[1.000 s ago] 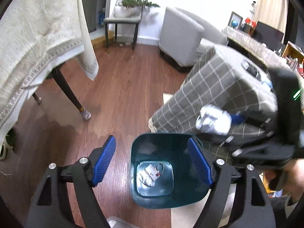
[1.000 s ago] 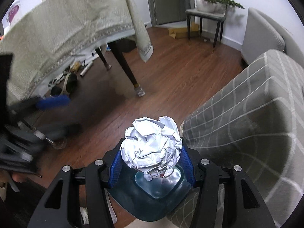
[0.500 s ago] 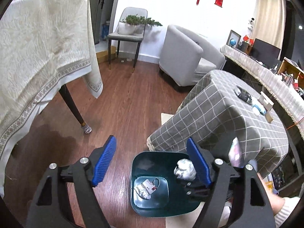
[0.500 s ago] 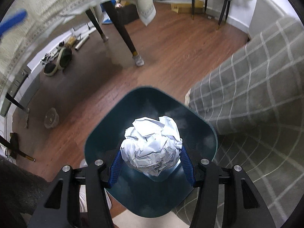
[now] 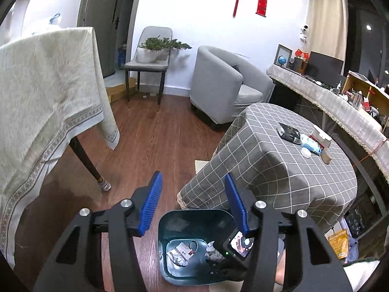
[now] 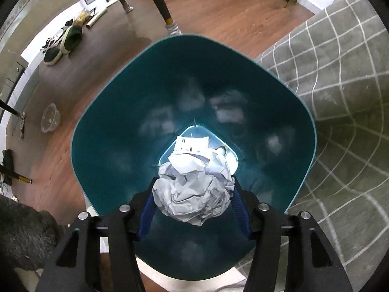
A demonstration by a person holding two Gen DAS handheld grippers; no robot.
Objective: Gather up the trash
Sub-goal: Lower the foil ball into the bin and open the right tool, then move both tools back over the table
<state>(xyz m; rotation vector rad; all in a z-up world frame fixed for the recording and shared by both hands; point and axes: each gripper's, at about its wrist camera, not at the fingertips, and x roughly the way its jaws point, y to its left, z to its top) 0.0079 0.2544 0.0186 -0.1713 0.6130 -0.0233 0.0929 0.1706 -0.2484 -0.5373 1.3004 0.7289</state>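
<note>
A dark teal trash bin (image 5: 167, 223) stands on the wood floor beside a checked-cloth table. My right gripper (image 6: 193, 203) is shut on a crumpled white paper ball (image 6: 193, 189) and holds it down inside the bin (image 6: 97, 112), above a paper tag (image 6: 192, 144) on the bottom. In the left wrist view the right gripper (image 5: 218, 255) shows deep in the bin with the ball (image 5: 212, 251), near other scraps (image 5: 182, 253). My left gripper (image 5: 192, 204) is open and empty, well above the bin.
The grey checked table (image 5: 279, 160) with small items (image 5: 306, 141) stands right of the bin. A cream-clothed table (image 5: 43, 97) and its leg (image 5: 87, 160) are left. Shoes (image 6: 63, 41) and a clear bowl (image 6: 49, 120) lie on the floor. An armchair (image 5: 223, 85) stands behind.
My right gripper has lowered the paper ball from above the bin's rim down into the bin. My left gripper has risen and tilted up, staying open.
</note>
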